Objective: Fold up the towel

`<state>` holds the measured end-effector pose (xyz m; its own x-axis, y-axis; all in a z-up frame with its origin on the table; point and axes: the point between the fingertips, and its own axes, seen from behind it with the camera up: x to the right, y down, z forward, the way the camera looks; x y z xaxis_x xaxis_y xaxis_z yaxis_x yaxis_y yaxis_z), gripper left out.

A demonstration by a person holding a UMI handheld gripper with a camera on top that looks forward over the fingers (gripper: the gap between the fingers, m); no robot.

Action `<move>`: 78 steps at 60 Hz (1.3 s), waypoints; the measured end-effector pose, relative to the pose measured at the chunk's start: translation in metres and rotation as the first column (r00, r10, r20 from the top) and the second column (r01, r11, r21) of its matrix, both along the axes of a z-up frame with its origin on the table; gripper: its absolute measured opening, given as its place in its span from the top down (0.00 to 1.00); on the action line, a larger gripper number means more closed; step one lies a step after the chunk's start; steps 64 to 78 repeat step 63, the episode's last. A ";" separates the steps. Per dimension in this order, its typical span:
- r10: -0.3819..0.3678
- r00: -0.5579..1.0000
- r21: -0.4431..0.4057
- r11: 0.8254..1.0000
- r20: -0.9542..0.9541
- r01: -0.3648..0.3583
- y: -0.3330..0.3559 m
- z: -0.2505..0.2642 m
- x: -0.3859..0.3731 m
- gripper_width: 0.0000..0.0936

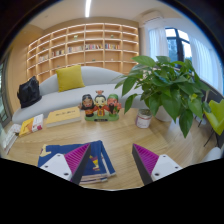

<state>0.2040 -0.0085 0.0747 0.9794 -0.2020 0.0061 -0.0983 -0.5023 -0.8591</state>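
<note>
A folded blue towel [93, 160] with a coloured pattern and striped edges lies flat on the wooden table [120, 140]. My gripper [110, 166] is open, with its fingers wide apart just above the table. The left finger's pink pad [70, 160] is over the towel's left part, and the towel reaches a little way into the gap between the fingers. The right finger's pad [150, 160] is over bare wood, apart from the towel. Nothing is held.
Beyond the fingers stand small dolls [100, 105] and a leafy plant in a white pot [165, 90]. A yellow book [62, 117] lies at the far left. Behind are a white sofa [60, 98] with a yellow cushion [70, 77], a black bag [28, 92] and bookshelves [85, 45].
</note>
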 end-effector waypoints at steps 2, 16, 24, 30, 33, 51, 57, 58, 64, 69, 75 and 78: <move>-0.003 1.000 0.012 1.000 0.026 0.003 -0.008 0.010 0.001 0.09; 0.015 0.981 0.048 0.999 0.194 -0.025 -0.092 0.077 -0.040 0.09; 0.052 0.984 0.052 0.997 0.171 -0.061 -0.148 0.092 -0.090 0.09; 0.060 0.986 0.067 0.995 0.154 -0.071 -0.181 0.103 -0.114 0.09; 0.068 0.987 0.069 0.995 0.143 -0.078 -0.195 0.103 -0.126 0.09; 0.114 0.985 0.086 0.988 0.129 -0.126 -0.247 0.119 -0.158 0.09; 0.118 0.983 0.089 0.987 0.138 -0.131 -0.254 0.123 -0.160 0.09; 0.118 0.983 0.089 0.987 0.140 -0.131 -0.255 0.124 -0.160 0.09; 0.120 0.981 0.097 0.986 0.151 -0.136 -0.255 0.127 -0.159 0.09; 0.120 0.981 0.097 0.986 0.151 -0.136 -0.255 0.127 -0.159 0.09; 0.120 0.981 0.097 0.986 0.151 -0.136 -0.255 0.127 -0.159 0.09; 0.120 0.981 0.097 0.986 0.151 -0.136 -0.255 0.127 -0.159 0.09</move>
